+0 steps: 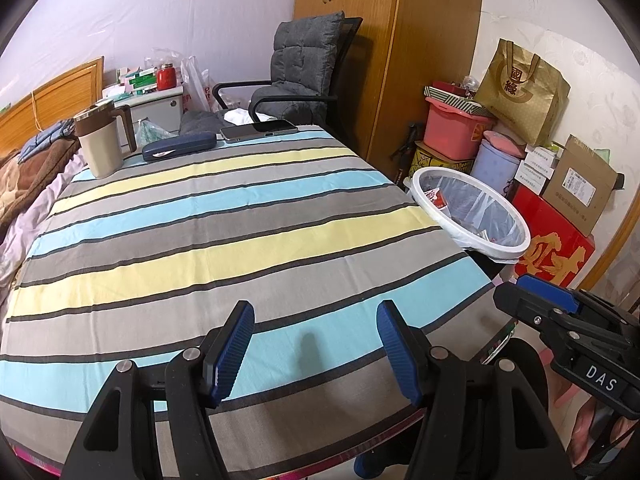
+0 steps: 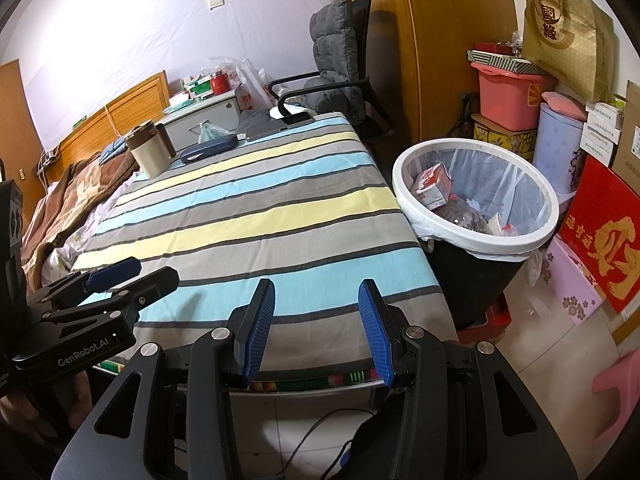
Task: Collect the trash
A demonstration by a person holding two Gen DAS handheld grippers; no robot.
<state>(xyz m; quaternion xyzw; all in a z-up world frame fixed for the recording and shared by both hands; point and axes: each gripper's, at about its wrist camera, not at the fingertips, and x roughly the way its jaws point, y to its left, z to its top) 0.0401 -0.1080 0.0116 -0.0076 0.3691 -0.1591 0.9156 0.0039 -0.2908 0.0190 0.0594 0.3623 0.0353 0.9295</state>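
- The left gripper is spread, nothing between the pads.
- The right gripper is spread too, empty.
- The trash bin stands at 3 o'clock of the desk, just beside it.

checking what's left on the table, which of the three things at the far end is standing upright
The beige mug with the brown lid and handle, at the far left corner. The dark blue case and the phone beside it both lie flat.

You hold both hand-held grippers side by side, tilted downward: the left hand-held gripper gapes empty, the right hand-held gripper likewise, narrower.
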